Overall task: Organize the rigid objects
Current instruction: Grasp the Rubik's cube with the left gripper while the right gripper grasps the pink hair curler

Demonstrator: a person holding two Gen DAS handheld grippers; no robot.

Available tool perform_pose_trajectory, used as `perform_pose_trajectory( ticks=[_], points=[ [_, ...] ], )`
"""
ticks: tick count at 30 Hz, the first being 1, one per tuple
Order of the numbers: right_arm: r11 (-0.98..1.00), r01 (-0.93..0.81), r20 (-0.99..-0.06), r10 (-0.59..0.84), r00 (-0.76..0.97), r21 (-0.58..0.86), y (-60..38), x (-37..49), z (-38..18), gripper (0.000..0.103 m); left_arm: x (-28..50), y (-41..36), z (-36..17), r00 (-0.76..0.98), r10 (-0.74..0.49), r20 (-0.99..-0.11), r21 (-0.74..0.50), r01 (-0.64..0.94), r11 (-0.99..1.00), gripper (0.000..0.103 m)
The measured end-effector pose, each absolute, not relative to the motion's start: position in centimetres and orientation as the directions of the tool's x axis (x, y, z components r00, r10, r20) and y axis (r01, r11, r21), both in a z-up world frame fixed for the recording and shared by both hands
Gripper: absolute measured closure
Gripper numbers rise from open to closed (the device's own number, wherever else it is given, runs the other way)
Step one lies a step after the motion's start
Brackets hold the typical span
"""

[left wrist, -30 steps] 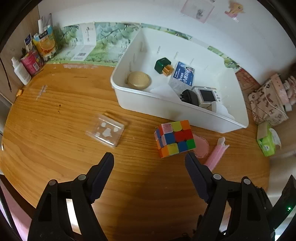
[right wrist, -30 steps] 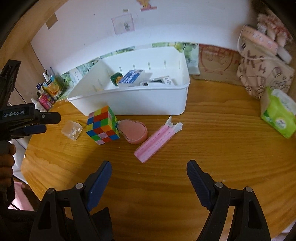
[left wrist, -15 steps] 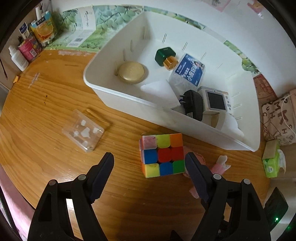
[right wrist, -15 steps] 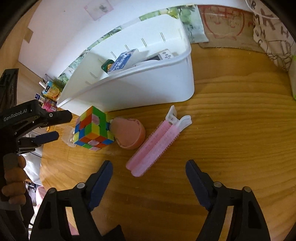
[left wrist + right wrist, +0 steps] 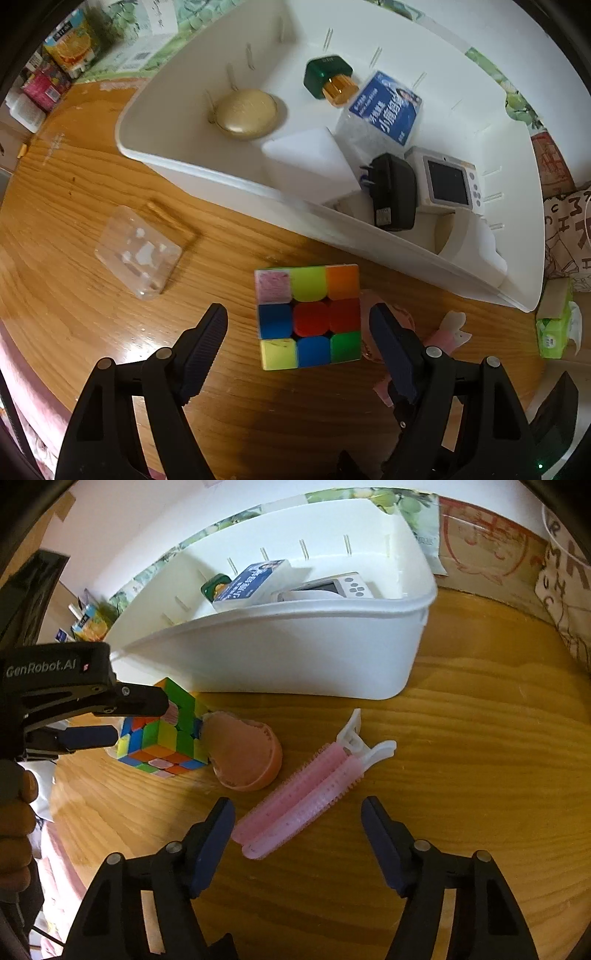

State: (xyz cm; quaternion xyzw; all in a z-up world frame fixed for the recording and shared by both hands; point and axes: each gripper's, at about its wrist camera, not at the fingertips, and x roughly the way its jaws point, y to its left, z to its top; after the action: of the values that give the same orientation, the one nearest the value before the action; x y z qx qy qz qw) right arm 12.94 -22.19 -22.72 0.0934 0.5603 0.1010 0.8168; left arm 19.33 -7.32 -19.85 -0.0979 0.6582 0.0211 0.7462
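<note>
Both grippers have dropped closer: the left gripper [image 5: 298, 325] now straddles the Rubik's cube [image 5: 308, 316] beside the white bin [image 5: 369, 229], open; the right gripper [image 5: 297, 818] is closing around the pink hair clip [image 5: 310, 794], untouched.

Multicoloured puzzle cube [image 5: 308, 315] resting flat on the wooden table [image 5: 92, 206], just outside the white bin [image 5: 236, 177]. Pink round case [image 5: 245, 753] touching the cube's side. Pink hair-roller clip [image 5: 306, 794] lying diagonally nearby. Clear plastic box [image 5: 138, 256] apart.
</note>
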Motion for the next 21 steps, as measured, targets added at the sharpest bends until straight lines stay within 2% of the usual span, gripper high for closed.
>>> perform_pose_trajectory(
  ticks=[4, 13, 16, 18, 21],
  points=[
    [0.97, -0.085, -0.905, 0.245, 0.349, 0.23, -21.9, 13.4, -22.8, 0.034, 20.0, -7.9, -20.5, 0.106, -0.097, -0.99, -0.114, -0.167, 0.979, 0.021],
    [0.974, -0.125, -0.913, 0.222, 0.341, 0.19, -21.5, 13.8, -23.1, 0.046, 20.8, -8.6, -21.8, 0.063, -0.104, -0.993, -0.114, -0.194, 0.974, 0.021],
    [0.974, -0.133, -0.913, 0.218, 0.344, 0.183, -21.5, 13.8, -23.1, 0.053, 21.2, -8.6, -22.3, 0.056, -0.105, -0.993, -0.114, -0.201, 0.973, 0.024],
    [0.976, -0.136, -0.914, 0.21, 0.348, 0.173, -21.4, 14.0, -23.1, 0.058, 21.2, -8.6, -22.5, 0.046, -0.102, -0.994, -0.11, -0.209, 0.972, 0.035],
    [0.975, -0.14, -0.913, 0.21, 0.349, 0.171, -21.5, 13.8, -23.1, 0.061, 21.4, -8.9, -23.3, 0.035, -0.096, -0.995, -0.102, -0.229, 0.968, 0.041]
  ],
)
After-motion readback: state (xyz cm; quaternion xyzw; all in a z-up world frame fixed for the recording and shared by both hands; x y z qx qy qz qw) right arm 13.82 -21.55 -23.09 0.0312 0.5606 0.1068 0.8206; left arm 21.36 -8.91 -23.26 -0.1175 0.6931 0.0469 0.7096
